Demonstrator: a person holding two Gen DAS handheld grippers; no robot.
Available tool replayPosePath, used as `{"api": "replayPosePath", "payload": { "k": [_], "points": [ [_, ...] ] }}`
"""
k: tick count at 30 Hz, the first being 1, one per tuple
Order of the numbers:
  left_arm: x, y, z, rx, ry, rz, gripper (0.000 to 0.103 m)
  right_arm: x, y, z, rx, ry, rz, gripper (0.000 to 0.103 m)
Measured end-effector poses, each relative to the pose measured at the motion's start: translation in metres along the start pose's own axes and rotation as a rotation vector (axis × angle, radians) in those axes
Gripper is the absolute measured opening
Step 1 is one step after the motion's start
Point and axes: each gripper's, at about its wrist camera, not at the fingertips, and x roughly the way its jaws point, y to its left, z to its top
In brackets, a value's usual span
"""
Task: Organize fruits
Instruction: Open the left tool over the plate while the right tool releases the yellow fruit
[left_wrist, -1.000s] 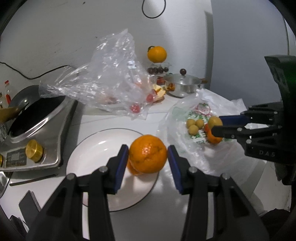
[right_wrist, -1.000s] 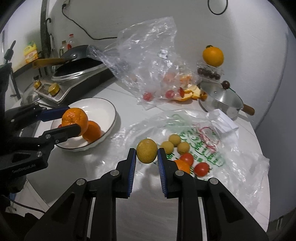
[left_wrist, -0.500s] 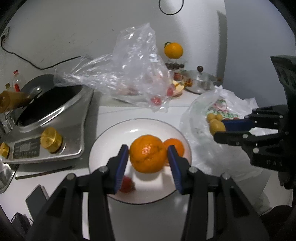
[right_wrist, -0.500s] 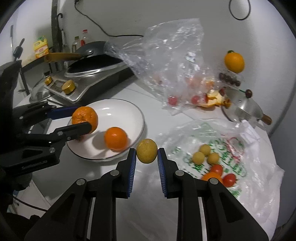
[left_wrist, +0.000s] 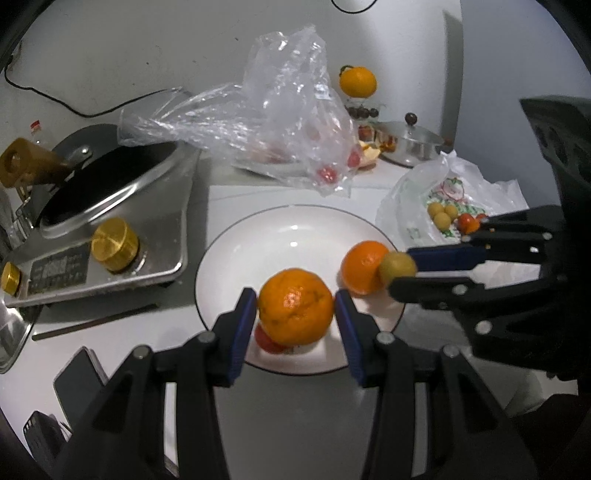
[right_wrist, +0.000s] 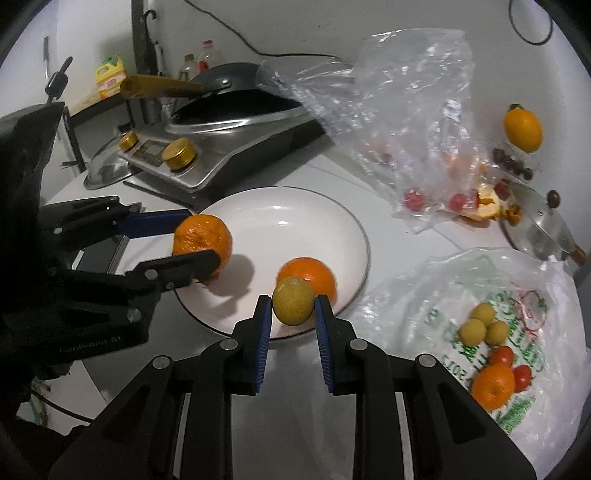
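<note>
One smooth orange (right_wrist: 306, 278) sits on my white round plate (right_wrist: 343, 225); my left gripper (left_wrist: 295, 310) grips a dimpled orange (left_wrist: 295, 310), my right gripper (right_wrist: 293, 314) clamps a yellow-green fruit (right_wrist: 293, 301); more wait in the printed plastic bag (right_wrist: 517, 280) at right.

A white bench (right_wrist: 402, 236) is carrying a plate (right_wrist: 354, 225) and a stove (right_wrist: 236, 147). Two plastic bags (right_wrist: 413, 122) and a steel pot (left_wrist: 410, 142) are lying beside them.

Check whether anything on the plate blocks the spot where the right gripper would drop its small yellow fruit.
The right gripper holds the yellow fruit over the white plate's near rim. A loose orange lies just behind it; the centre is bare.
</note>
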Motion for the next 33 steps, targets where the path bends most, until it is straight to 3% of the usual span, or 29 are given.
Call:
{"api": "replayPosePath", "payload": {
  "k": [12, 33],
  "points": [
    [0.008, -0.018, -0.009, 0.060, 0.050, -0.061, 0.045, 0.016, 0.003, 0.000, 0.005, 0.031, 0.026, 0.025],
    [0.004, -0.027, 0.001, 0.042, 0.033, -0.042, 0.046, -0.007, -0.015, -0.009, 0.047, 0.000, 0.007, 0.026]
  ]
}}
